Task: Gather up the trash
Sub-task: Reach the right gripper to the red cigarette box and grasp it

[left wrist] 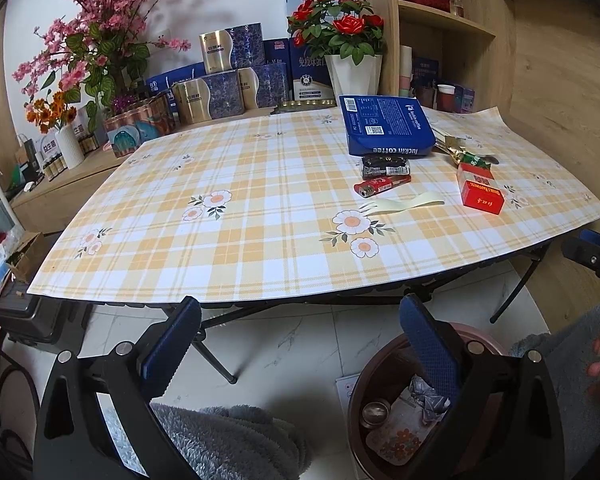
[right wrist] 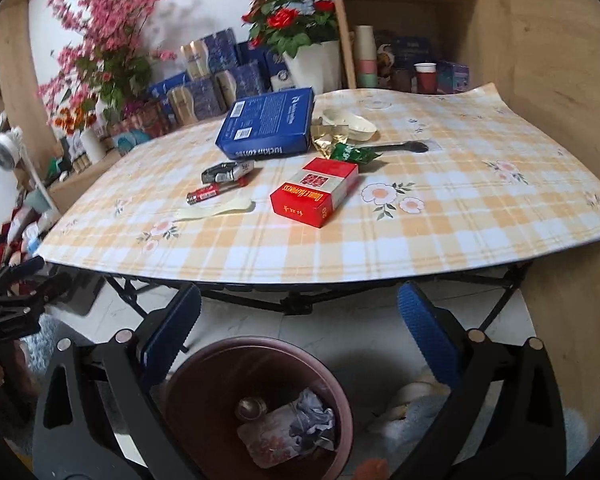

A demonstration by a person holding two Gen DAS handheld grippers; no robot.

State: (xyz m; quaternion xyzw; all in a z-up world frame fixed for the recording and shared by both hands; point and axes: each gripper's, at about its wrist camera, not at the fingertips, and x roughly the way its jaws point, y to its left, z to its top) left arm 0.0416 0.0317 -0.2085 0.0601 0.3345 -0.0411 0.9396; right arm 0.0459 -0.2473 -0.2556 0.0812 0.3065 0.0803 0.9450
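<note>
Both grippers are waiting wide apart, holding nothing.
The right gripper [right wrist: 296,328] and left gripper [left wrist: 300,332] are hanging below the near edge of the checked yellow tablecloth [right wrist: 420,240]; reaching for the red cardboard cigarette pack [right wrist: 316,192] could be knocking it past the round brown bin [right wrist: 188,384].

This looks like a lived-in home room. Ahead of the claw stands a folding table [left wrist: 260,184] under a flowered plaid cloth; beyond it, artificial pink blossoms [left wrist: 100,20] and potted red roses [left wrist: 340,20] stand before stacked gift boxes [left wrist: 228,80], with wooden shelves [left wrist: 444,20] to the right holding what may be cups.
</note>
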